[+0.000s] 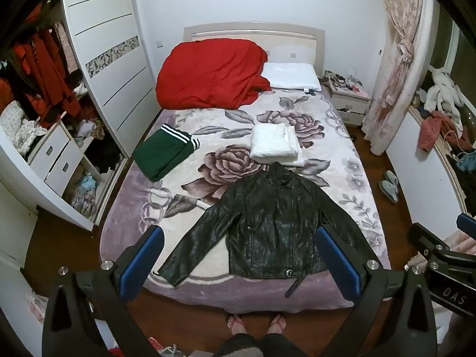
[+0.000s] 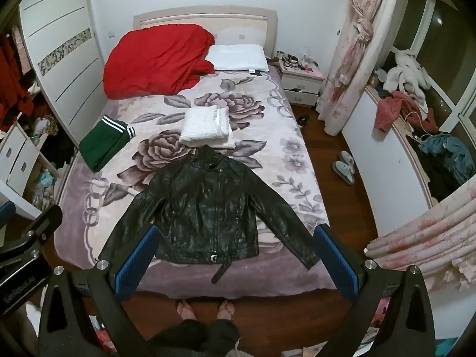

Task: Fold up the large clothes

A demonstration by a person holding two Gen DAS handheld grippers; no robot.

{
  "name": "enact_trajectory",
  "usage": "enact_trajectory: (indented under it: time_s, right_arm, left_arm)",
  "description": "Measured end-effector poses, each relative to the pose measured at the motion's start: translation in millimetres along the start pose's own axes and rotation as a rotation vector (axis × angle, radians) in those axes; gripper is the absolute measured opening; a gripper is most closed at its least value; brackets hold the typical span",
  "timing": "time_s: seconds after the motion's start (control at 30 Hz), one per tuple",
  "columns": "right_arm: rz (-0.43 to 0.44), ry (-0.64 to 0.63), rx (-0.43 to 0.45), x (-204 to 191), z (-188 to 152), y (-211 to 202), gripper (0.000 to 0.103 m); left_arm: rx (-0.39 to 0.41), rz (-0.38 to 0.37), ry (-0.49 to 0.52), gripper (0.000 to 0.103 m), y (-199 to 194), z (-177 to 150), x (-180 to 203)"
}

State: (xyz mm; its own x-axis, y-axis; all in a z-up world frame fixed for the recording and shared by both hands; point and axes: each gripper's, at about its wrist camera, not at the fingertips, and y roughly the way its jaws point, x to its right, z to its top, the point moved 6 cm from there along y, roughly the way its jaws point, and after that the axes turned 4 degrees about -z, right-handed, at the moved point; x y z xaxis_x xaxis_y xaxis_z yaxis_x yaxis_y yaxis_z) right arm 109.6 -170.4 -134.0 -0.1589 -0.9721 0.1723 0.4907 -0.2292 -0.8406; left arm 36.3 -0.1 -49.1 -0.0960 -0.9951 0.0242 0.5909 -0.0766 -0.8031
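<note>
Left wrist: left gripper (image 1: 239,263) nearest, jaws spread wide, nothing between the pads, held high over the foot of the bed (image 1: 351,154). Jacket (image 1: 267,226) lies flat, front up, collar away from you, sleeves angled out, hem near the bed's foot edge, belt (image 1: 294,287) trailing off the hem. Folded green (image 1: 163,154) and white (image 1: 275,145) pieces sit further up; white one touches the collar. Looks like the fold hasn't started. Go for the near-left cuff first, pinch at the cuff end, lay the sleeve across the chest

Right wrist: right gripper (image 2: 238,263) also released and empty, above the hem. Right sleeve (image 2: 285,223) runs toward your right pad. Take that cuff, cross it over too. Leather looks stiff and slick, so bite deep and move slowly or it'll likely slip. Tuck the belt in before folding hem to collar, and keep clear of the white stack
</note>
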Motion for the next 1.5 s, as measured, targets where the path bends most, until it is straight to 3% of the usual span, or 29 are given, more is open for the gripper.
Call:
enact_trajectory:
  time_s: [0.97,1.5]
  right_arm:
    - [-0.004,-0.003,0.014,-3,9,-11,0.103]
    - [-0.008,-0.003,0.02,-2,16,-15,0.103]
  left_arm:
    - [0.009,-0.007,-0.001,0.103,-9,9,-10]
    - [0.017,-0.008,0.002,0.103,-22,39,3]
